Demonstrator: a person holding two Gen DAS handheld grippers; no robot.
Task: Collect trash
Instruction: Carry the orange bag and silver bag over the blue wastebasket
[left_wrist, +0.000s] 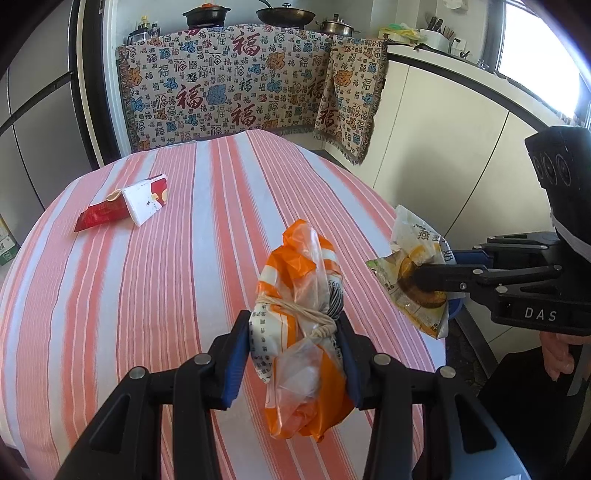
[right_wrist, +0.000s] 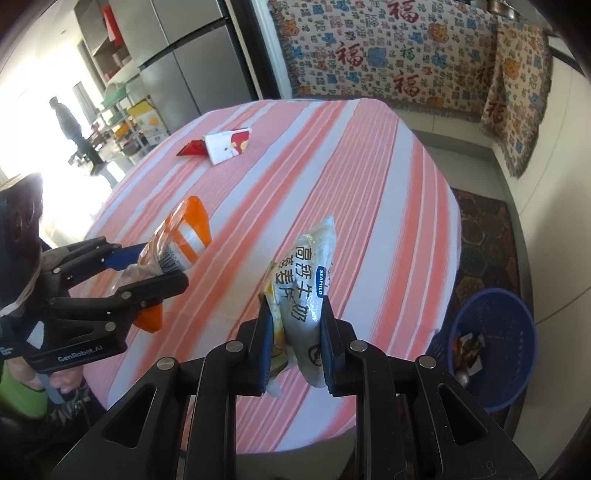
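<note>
Left tool (left_wrist: 295, 343) pitched down steeply over the near edge of the worktop (left_wrist: 147, 295), blue pads clamped on an orange-and-white plastic bag bundle (left_wrist: 303, 314) tied round the middle with pale string. Bundle stands roughly upright between the pads, top flaring above them, bottom hanging below, clear of the striped cloth as far as I can tell. From the right wrist view the same tool (right_wrist: 162, 264) comes in from the left, fingers about level in that picture, a hand (right_wrist: 55, 384) with a green cuff under the grip

Right tool (right_wrist: 293, 332) also pitched down, pads closed on a crumpled white oat-milk pouch (right_wrist: 310, 288) with blue label and Chinese print; pouch upright, tip poking above the fingers. In the left wrist view it (left_wrist: 421, 284) sits at the right edge of the worktop, fingers pointing left, pouch (left_wrist: 413, 266) held near or past the edge. Part of the holding hand (left_wrist: 557, 350) shows below the tool body

Both tools side by side at the near side of the worktop, apart, not touching

Blue mesh basket (right_wrist: 495, 343) on the floor right of the worktop, below the right tool's side, a few scraps already inside

Further across the cloth: red packet (left_wrist: 99, 214) and white-and-red wrapper (left_wrist: 147, 199) lying touching, well apart from both tools, not picked up

Beyond: patterned blanket (left_wrist: 236, 85) draped over a counter with pots on top; a person (right_wrist: 70, 129) standing far off at left
</note>
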